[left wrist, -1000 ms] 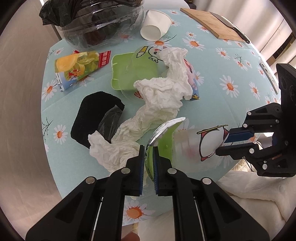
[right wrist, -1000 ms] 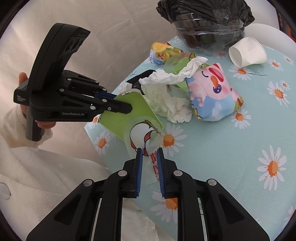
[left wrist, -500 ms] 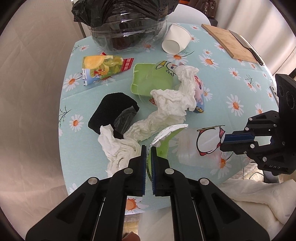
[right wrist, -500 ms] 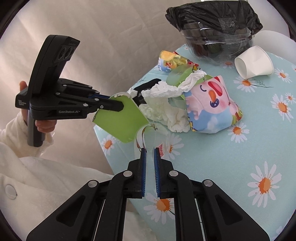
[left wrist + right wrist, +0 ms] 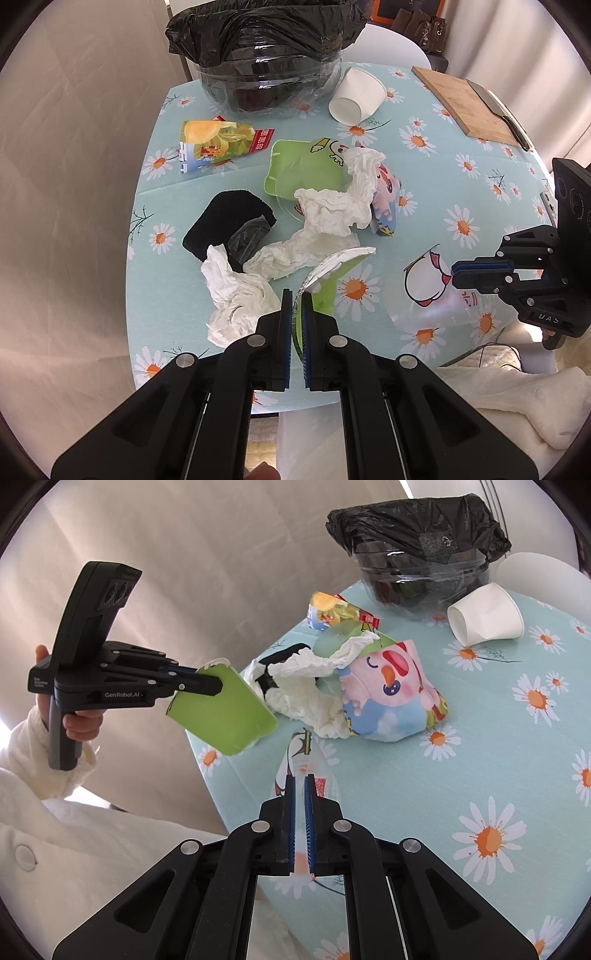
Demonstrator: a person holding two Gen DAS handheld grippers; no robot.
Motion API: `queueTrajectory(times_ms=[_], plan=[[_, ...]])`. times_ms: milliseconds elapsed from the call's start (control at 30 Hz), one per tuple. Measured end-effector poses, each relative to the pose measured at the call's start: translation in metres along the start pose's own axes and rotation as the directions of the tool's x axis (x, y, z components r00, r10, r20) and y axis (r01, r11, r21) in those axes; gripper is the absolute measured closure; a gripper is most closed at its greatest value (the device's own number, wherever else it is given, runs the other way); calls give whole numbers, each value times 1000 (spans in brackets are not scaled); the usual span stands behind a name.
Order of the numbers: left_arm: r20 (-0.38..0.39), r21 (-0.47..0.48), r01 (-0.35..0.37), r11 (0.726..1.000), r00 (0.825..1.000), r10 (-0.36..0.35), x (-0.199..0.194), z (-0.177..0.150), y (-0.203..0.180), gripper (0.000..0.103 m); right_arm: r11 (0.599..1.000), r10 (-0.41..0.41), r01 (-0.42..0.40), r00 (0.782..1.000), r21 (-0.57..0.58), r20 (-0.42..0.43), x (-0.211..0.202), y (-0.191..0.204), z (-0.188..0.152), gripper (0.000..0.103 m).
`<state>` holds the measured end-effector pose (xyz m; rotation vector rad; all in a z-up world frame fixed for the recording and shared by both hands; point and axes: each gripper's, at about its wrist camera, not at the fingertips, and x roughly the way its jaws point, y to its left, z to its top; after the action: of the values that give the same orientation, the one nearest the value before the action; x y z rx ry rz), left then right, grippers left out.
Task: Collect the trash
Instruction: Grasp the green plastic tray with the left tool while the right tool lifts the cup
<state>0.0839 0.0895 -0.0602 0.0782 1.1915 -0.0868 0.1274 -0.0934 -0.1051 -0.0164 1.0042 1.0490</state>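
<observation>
I have two tools in view. My left tool is clamped tight on one green cup with a foil lid peeled up, and holds it above the near edge of the table. My right tool has just been closing and now pinches one clear plastic cover printed with a cartoon figure, the sheet pressed flat between its pads.

On the table I count the rest of the trash. Two crumpled white tissues: one lies at about ten o'clock from my left tool, the other, a longer one, trails toward twelve o'clock. One black cloth sits at eleven o'clock with a scrap of clear film on it. One green tray lies beyond the long tissue, and one pink cartoon wrapper is partly under that tissue's far end. One yellow snack packet lies further off at eleven o'clock.

One white paper cup lies on its side at one o'clock, just beside one clear bin lined with a black bag, which stands at twelve o'clock at the far edge. One wooden board with one knife resting on it sits at two o'clock.

In the right wrist view, a hand in a white sleeve grips the left tool's handle.
</observation>
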Motion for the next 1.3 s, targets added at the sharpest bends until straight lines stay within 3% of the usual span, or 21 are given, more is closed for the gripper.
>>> queueTrajectory(times_ms=[67, 533, 733, 800, 1067, 1133, 1167, 1200, 1300], plan=[[9, -6, 0, 1000, 1000, 0, -2, 0, -2, 98, 1000, -4, 4, 1000, -3, 9, -6, -2, 1, 103], [45, -61, -27, 998, 999, 30, -12, 1, -3, 98, 995, -82, 81, 996, -57, -21, -21, -10, -1, 102], [55, -82, -36, 996, 998, 41, -18, -2, -2, 98, 990, -116, 111, 991, -89, -60, -24, -11, -8, 93], [59, -86, -42, 995, 997, 47, -20, -4, -2, 98, 992, -102, 96, 992, -87, -70, -23, -11, -10, 70], [62, -121, -58, 991, 996, 66, -25, -12, -1, 98, 990, -92, 79, 990, -114, -107, -13, -2, -6, 66], [65, -130, -66, 989, 995, 75, -27, -15, -1, 98, 987, -109, 91, 985, -135, -135, -7, -2, -6, 71], [67, -136, -66, 988, 995, 76, -29, -16, -1, 98, 986, -97, 74, 984, -149, -153, -4, 0, -6, 93], [68, -143, -66, 988, 995, 76, -30, -17, 0, 98, 982, -108, 80, 981, -171, -159, -2, 2, -6, 99], [74, -156, -74, 985, 994, 86, -34, -22, 1, 98, 976, -118, 88, 982, -197, -147, -2, 5, -6, 102]])
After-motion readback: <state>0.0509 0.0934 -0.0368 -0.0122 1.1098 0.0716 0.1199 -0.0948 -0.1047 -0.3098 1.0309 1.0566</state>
